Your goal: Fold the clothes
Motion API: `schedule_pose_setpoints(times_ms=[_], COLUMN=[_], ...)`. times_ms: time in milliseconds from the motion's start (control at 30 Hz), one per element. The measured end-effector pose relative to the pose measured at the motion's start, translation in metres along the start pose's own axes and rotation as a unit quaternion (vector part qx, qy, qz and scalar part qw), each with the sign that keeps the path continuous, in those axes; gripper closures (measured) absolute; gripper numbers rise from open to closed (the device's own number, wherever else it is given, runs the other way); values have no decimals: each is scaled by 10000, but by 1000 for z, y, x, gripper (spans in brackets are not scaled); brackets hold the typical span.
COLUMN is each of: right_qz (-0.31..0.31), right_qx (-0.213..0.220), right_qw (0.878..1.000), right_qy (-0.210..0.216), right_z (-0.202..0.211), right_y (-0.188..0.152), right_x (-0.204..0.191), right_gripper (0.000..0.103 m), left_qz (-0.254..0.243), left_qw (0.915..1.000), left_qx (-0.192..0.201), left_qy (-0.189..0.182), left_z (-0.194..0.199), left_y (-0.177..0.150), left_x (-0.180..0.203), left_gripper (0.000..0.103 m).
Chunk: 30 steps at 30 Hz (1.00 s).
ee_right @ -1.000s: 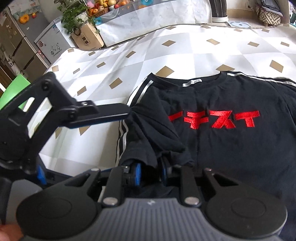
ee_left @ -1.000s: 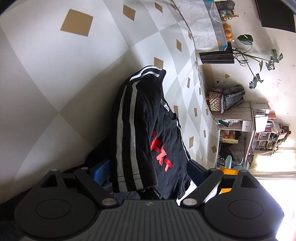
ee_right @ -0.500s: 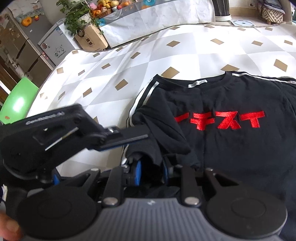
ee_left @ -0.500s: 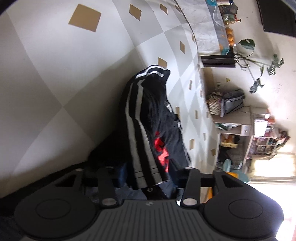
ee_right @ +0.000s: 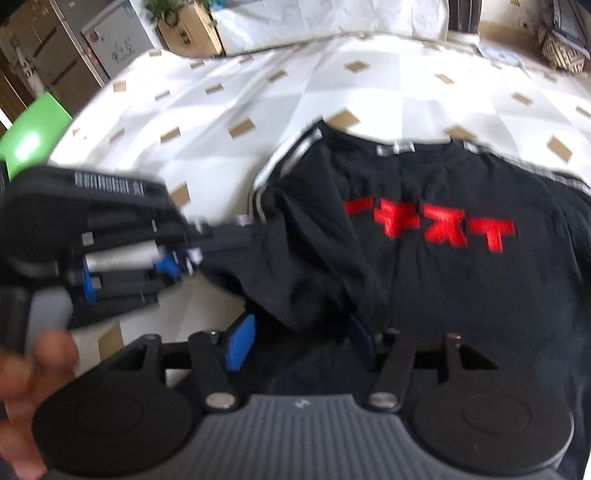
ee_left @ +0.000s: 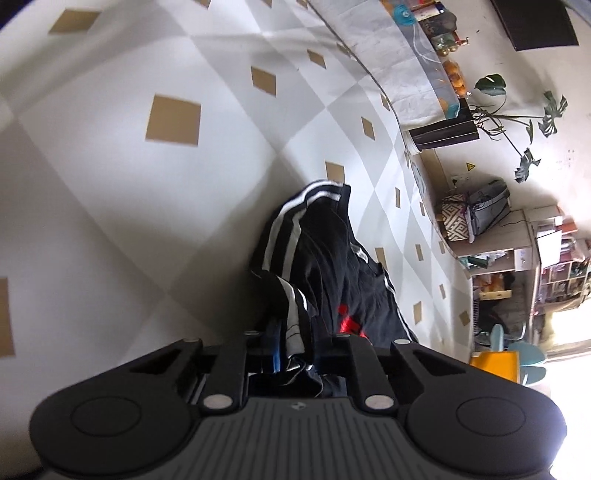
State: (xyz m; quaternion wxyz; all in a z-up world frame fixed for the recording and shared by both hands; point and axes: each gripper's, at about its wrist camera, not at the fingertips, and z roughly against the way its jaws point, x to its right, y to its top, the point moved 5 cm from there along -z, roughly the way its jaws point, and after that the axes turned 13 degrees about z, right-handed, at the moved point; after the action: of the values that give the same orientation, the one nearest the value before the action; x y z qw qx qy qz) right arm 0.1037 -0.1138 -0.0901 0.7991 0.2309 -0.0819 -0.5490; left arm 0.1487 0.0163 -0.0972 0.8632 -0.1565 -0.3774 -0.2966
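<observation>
Right wrist view shows the black shirt (ee_right: 443, 280) face-up on the patterned bench (ee_right: 258, 92), left tongs (ee_left: 295, 343) pinching its striped sleeve, right tongs (ee_right: 299, 339) spread; the fold wants that sleeve carried flat inward.

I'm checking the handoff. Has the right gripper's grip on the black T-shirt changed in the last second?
Yes. The right gripper was shut on the black T-shirt; now its fingers have spread, while the left gripper pinches the striped sleeve.

A bright, cluttered room around a white cloth with tan diamonds

Ahead of the right claw stands a cardboard box (ee_right: 192, 31); to its left, grey cabinets (ee_right: 48, 62) and a green chair (ee_right: 35, 129). Right of the left claw, open shelves (ee_left: 554, 266) sit by glaring light.
</observation>
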Motion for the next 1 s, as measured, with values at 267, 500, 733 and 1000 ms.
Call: schedule_pose_setpoints(times_ms=[267,500,733,1000], right_qz=[-614,-392,-351,102], right_qx=[-732,-844,-796,-869], right_qw=[9951,9945,9957,9951], right_qy=[-247,-486,-328,-471], right_z=[8,-1,-8,-13], right_y=[-67,-56,-47,-48], right_x=[-3,-12,-14,-24], right_gripper=[35,30,28,19], left_qz=[-74,-164,-229,-304], left_qw=[9998,9994,9983,9940], left_qx=[157,278,501,959], left_qy=[73,111,191,438], left_z=[5,10,21,31], left_y=[8,14,29,60], left_x=[-1,-3,-6,-11], left_gripper=[91,91,91,91])
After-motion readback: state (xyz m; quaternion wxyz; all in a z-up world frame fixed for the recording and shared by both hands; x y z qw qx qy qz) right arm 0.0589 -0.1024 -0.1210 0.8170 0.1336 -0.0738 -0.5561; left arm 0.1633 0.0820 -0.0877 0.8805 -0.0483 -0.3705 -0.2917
